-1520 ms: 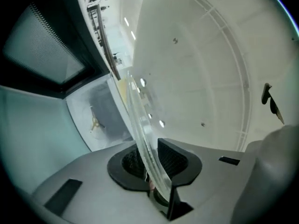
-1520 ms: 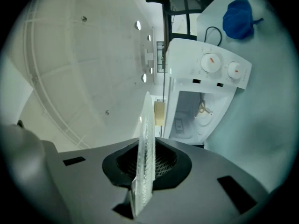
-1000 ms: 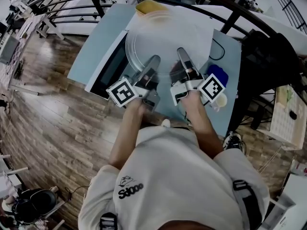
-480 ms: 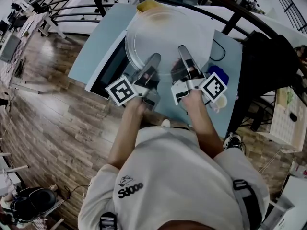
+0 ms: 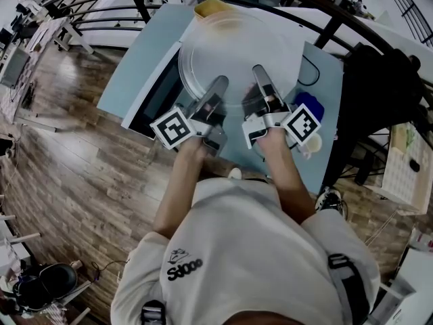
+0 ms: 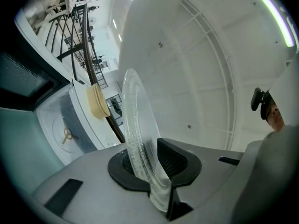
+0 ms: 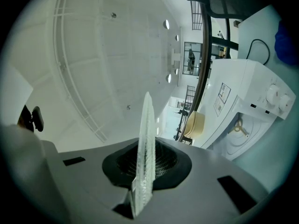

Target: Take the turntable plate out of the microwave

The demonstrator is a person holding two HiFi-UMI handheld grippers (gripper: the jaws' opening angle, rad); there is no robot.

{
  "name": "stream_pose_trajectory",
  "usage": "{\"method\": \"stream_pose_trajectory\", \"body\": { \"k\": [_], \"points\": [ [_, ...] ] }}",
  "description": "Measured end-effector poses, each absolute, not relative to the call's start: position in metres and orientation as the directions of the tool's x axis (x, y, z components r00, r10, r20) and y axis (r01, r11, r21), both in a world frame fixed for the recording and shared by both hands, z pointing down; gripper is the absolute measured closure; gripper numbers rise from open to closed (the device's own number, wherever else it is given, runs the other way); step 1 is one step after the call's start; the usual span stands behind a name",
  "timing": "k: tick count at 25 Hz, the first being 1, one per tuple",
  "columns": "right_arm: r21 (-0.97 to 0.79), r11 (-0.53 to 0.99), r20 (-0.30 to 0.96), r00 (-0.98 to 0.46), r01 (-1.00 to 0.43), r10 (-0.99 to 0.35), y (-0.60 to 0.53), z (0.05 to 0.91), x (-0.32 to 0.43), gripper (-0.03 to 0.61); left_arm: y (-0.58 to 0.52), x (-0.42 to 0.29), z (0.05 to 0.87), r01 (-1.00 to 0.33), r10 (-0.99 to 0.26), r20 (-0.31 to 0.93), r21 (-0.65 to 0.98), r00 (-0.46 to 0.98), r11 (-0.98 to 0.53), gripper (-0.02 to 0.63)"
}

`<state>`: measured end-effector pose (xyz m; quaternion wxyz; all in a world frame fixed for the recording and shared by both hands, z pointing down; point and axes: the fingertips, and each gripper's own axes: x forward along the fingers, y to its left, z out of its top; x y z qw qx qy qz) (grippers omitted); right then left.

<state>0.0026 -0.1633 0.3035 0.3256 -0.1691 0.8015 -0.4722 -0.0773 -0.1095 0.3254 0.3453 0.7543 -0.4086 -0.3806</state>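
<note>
The clear glass turntable plate (image 5: pixel 233 56) is held in the air in front of the white microwave (image 5: pixel 291 42), and both grippers grip its near rim. My left gripper (image 5: pixel 218 87) is shut on the rim's left part; in the left gripper view the ribbed glass edge (image 6: pixel 135 125) stands clamped between the black pads (image 6: pixel 180 160). My right gripper (image 5: pixel 260 73) is shut on the rim's right part, where the thin plate edge (image 7: pixel 147 139) rises from between its pads (image 7: pixel 163 162). The microwave cavity with its bare drive hub (image 7: pixel 239 127) shows beyond the plate.
The microwave door (image 5: pixel 154 93) hangs open to the left over the light blue table (image 5: pixel 132 56). A yellow bowl (image 5: pixel 215 9) sits behind the plate. A blue object (image 5: pixel 310 104) lies right of my right gripper. Black railings run behind the table.
</note>
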Motion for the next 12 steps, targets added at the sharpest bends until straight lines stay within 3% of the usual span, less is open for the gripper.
{"method": "stream_pose_trajectory", "body": {
  "k": [12],
  "points": [
    [-0.865,0.501,-0.367,-0.732,0.04,-0.574,-0.1618,0.3006,0.0018,0.555,-0.1081,-0.0777,0.3229,-0.349,-0.883,-0.289,0.837,0.37,-0.421,0.546]
  ]
}}
